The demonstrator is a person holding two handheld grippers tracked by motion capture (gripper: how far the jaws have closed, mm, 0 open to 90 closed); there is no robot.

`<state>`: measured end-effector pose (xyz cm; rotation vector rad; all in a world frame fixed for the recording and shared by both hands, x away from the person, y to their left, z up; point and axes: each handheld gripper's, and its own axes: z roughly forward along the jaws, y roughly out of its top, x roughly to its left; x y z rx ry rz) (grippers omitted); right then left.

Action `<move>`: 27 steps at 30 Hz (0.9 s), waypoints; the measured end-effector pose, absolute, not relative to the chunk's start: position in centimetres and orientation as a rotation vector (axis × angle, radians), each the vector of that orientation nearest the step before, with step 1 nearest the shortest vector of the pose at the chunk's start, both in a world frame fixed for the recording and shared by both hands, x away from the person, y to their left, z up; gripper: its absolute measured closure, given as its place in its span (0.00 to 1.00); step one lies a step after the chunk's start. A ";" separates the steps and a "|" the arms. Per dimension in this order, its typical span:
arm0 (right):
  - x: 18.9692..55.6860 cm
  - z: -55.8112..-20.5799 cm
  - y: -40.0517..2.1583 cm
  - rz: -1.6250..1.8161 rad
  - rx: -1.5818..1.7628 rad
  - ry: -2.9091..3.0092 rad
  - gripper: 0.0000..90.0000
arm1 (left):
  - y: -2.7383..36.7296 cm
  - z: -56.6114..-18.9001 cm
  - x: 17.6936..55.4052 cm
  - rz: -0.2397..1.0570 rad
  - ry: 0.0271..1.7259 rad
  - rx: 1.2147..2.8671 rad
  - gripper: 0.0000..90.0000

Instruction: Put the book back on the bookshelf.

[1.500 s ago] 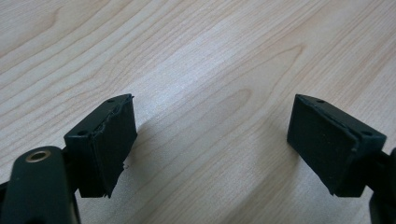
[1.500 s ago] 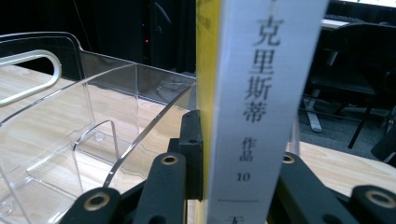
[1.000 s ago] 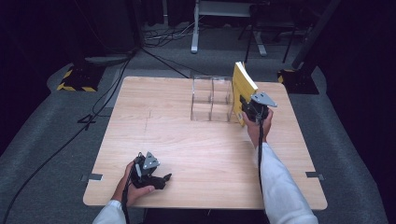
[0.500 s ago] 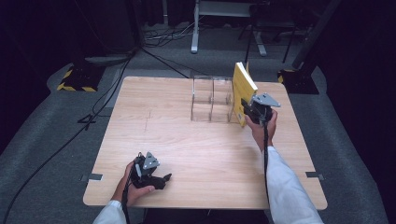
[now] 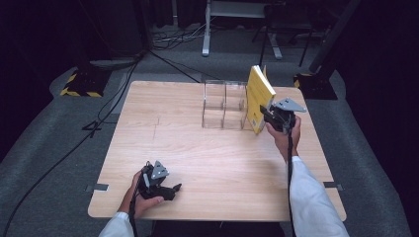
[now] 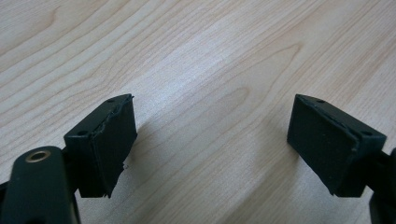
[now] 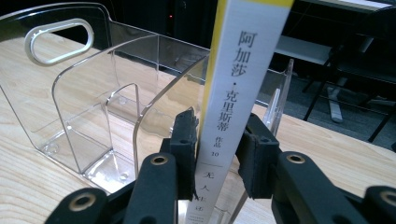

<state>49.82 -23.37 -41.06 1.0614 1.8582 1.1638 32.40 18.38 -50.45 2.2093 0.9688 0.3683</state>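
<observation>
Right claw [image 7: 217,154] pinching book [image 7: 233,93] spine: keeping it upright, lowering squarely into rack [image 7: 93,116]; left claw [image 6: 212,140] idling spread.

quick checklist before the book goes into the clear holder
1. Grip: right gripper pads on both sides of the yellow book's spine: ok.
2. Book upright: leans slightly in the high view: cannot tell if that is enough.
3. Book lined up with a slot of the clear holder: at its right end, exact slot: cannot tell.
4. Slots free: nothing in the holder: ok.
5. Left gripper out of the way, open at the table's near edge: ok.
</observation>
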 end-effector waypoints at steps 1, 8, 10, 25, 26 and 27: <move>49.8 -41.0 -23.4 1.158 1.054 1.863 0.78 | 18.4 -50.5 32.4 0.368 0.968 2.208 0.18; 49.7 -40.6 -23.9 1.157 1.050 1.895 0.78 | 18.4 -50.5 32.4 0.368 0.968 2.209 0.18; 49.6 -40.3 -23.9 1.138 1.043 1.910 0.78 | 18.4 -50.5 32.4 0.368 0.968 2.208 0.18; 49.0 -39.8 -24.3 1.073 0.983 2.016 0.74 | 18.4 -50.5 32.4 0.368 0.969 2.210 0.18; 49.0 -39.7 -24.4 1.071 0.986 2.020 0.74 | 18.4 -50.5 32.4 0.368 0.968 2.209 0.18; 49.0 -39.7 -24.4 1.065 0.986 2.026 0.73 | 18.4 -50.5 32.4 0.368 0.968 2.210 0.18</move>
